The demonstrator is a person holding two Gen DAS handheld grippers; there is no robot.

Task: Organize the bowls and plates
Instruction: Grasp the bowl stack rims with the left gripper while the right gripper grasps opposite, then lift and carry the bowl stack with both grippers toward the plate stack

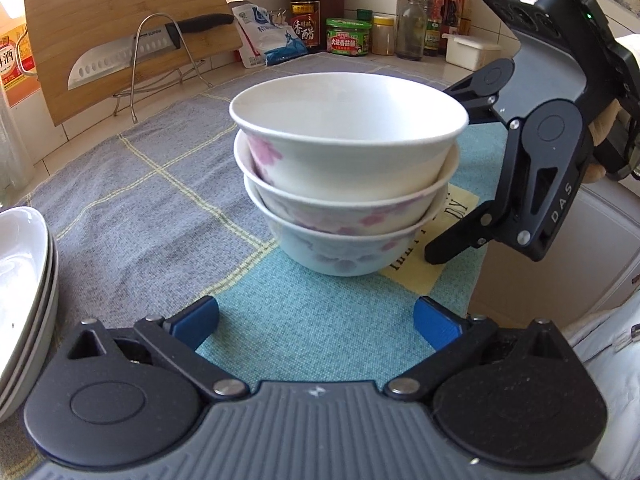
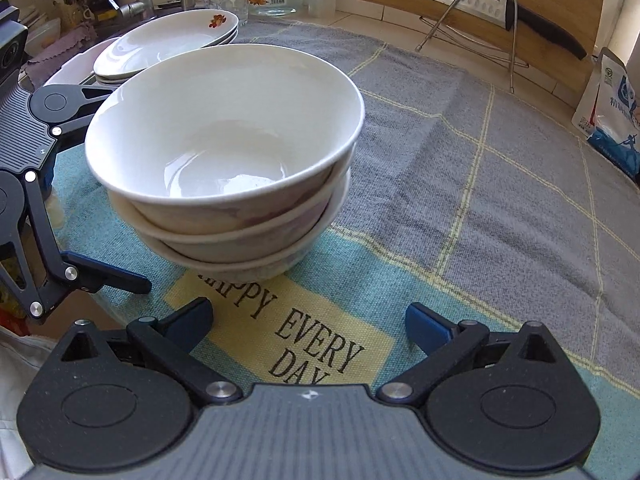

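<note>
I am looking at three bowls nested in one stack, sitting upright on the cloth that is covering the counter. The top bowl is leaning a little inside the one below, and the stack's foot is resting at the edge of the yellow patch reading "HAPPY EVERY DAY".

My left gripper is sitting just in front of the stack with its blue fingers spread wide, gripping nothing. From the right wrist view it is showing at the left edge, near the bowls but not touching them.

My right gripper is likewise standing wide open and empty, its blue pads hovering over the yellow patch, near the stack. In the left wrist view it is coming in from the right, one finger reaching behind the top bowl's rim and the other pointing low by the bottom bowl; I cannot tell whether either is touching. A hand is showing behind its body.

The plates are sitting in a pile beyond the bowls in the right wrist view; the top one is bearing a small red motif. In the left wrist view the pile is lying at the left edge, beside my left gripper.

A knife is resting on a wire rack against a board at the back, with a bag and bottles lining the wall.
</note>
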